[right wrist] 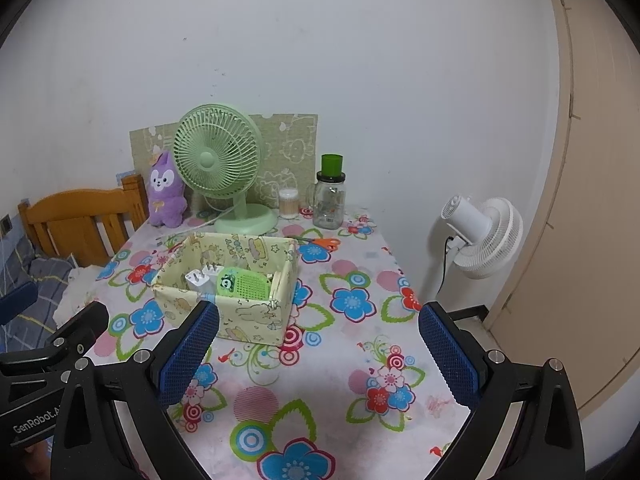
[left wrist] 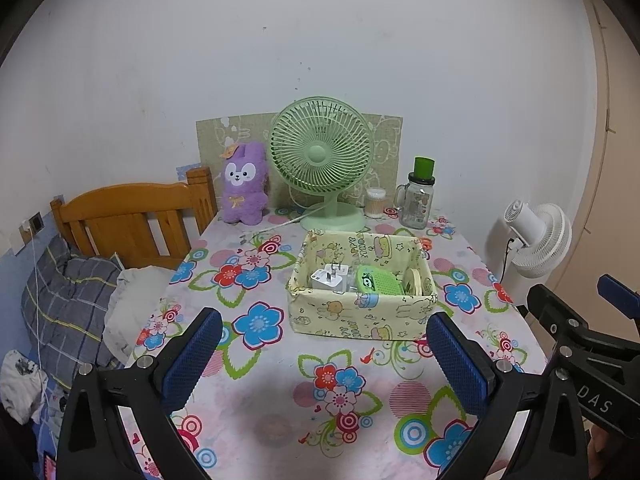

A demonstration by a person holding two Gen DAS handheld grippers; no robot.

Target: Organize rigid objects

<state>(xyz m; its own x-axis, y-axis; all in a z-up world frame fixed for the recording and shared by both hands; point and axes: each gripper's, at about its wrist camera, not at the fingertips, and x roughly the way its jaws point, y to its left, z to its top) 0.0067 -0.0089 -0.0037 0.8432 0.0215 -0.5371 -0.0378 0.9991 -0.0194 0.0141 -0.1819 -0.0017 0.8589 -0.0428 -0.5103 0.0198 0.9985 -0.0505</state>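
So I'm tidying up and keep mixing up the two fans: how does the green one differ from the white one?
The green fan stands on the table; the white fan stands off it, to the right by the wall. The green fan faces the cameras, showing its front grille; the white fan is turned away, showing its rear motor housing. Both have round grilles and a cord.

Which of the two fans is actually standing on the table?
The green fan, on its round base beside the purple plush. The white fan stands off the table's right edge, on the floor side, facing away.
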